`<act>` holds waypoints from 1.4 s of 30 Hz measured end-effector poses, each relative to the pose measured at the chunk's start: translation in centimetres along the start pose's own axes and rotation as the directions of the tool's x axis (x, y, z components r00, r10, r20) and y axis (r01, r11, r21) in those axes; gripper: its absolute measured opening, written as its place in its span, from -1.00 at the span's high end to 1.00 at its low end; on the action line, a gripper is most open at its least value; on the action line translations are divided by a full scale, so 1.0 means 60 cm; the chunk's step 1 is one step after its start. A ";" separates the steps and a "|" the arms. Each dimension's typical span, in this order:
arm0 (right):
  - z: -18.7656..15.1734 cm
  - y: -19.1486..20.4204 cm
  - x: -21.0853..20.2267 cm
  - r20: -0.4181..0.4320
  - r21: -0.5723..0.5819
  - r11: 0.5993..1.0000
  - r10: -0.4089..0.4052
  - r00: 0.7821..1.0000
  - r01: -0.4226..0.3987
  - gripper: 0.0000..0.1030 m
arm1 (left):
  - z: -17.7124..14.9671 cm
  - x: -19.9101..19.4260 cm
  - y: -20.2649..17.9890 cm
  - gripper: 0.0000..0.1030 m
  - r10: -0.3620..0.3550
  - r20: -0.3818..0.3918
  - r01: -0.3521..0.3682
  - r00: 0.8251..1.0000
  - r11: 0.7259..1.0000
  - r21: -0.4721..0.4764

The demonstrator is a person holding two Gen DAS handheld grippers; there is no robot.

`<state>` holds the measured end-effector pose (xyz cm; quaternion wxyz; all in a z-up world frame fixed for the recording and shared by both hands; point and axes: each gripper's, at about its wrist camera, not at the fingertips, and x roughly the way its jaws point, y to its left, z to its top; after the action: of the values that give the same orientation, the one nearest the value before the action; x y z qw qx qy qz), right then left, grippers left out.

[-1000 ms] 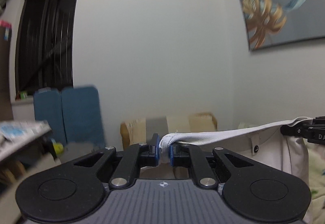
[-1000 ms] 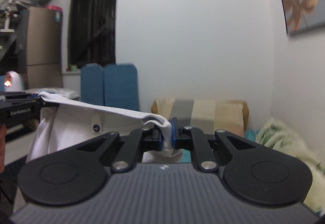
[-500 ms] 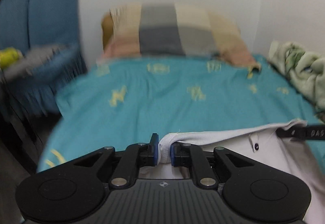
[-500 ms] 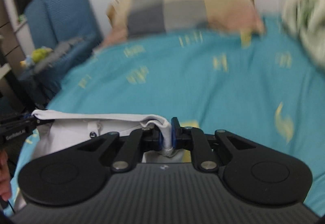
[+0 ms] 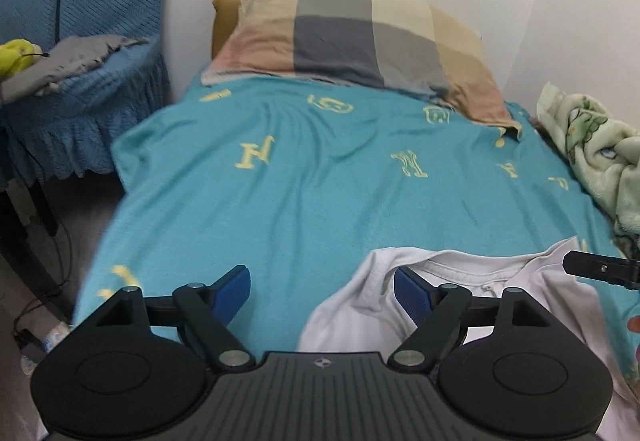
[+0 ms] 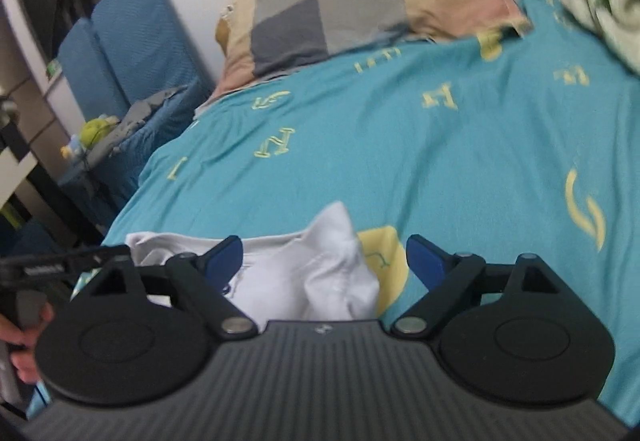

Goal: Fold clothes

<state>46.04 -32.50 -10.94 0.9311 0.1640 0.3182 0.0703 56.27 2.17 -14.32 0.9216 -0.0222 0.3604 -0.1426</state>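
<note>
A white garment [image 5: 460,281] lies on the teal bed sheet [image 5: 320,169] near the bed's front edge, its ribbed band facing away from me. My left gripper [image 5: 322,291] hangs just above its left corner with jaws opening wide; the cloth touches only the right blue pad [image 5: 408,295]. In the right wrist view the same white garment [image 6: 320,265] bunches up between the spread jaws of my right gripper [image 6: 324,259], which are opening too, neither pad pressing on it. The other gripper's black finger shows at each view's side edge.
A checked pillow [image 5: 352,37] leans on the wall at the bed's head. A green blanket [image 5: 600,153] is heaped at the right edge. A blue covered chair [image 5: 72,89] with grey cloth and a yellow toy stands left of the bed. A hand [image 6: 24,341] shows lower left.
Both grippers came down from high in the air to the bed with the white garment stretched between them. Both then went from shut on its band to wide open, and the garment dropped onto the sheet.
</note>
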 end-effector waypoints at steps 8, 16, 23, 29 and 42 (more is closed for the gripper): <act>-0.022 0.053 -0.125 0.043 -0.023 1.000 -0.008 0.999 0.010 -0.74 | -0.041 -0.260 -0.021 -0.58 -0.009 0.082 0.009 0.997 1.000 0.009; -0.101 0.125 -0.364 0.118 -0.031 0.999 0.024 0.993 -0.021 -0.74 | -0.164 -0.510 -0.064 -0.57 -0.043 0.120 0.054 0.992 0.994 -0.093; -0.177 0.182 -0.536 0.105 -0.059 0.998 0.030 0.994 -0.024 -0.74 | -0.279 -0.650 -0.086 -0.57 -0.059 0.138 0.085 0.989 0.978 -0.188; -0.225 0.201 -0.596 0.117 -0.046 0.999 0.019 0.993 -0.013 -0.74 | -0.331 -0.700 -0.114 -0.59 -0.055 0.133 0.076 0.990 0.985 -0.156; -0.258 0.144 -0.584 0.091 0.130 0.989 0.055 0.994 -0.067 -0.74 | -0.379 -0.554 -0.011 -0.40 -0.025 -0.020 0.014 0.999 0.901 -0.433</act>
<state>8.67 -28.61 0.53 0.9285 0.2383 0.2761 0.0701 17.59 12.19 -9.16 0.8875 -0.2280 0.3945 -0.0685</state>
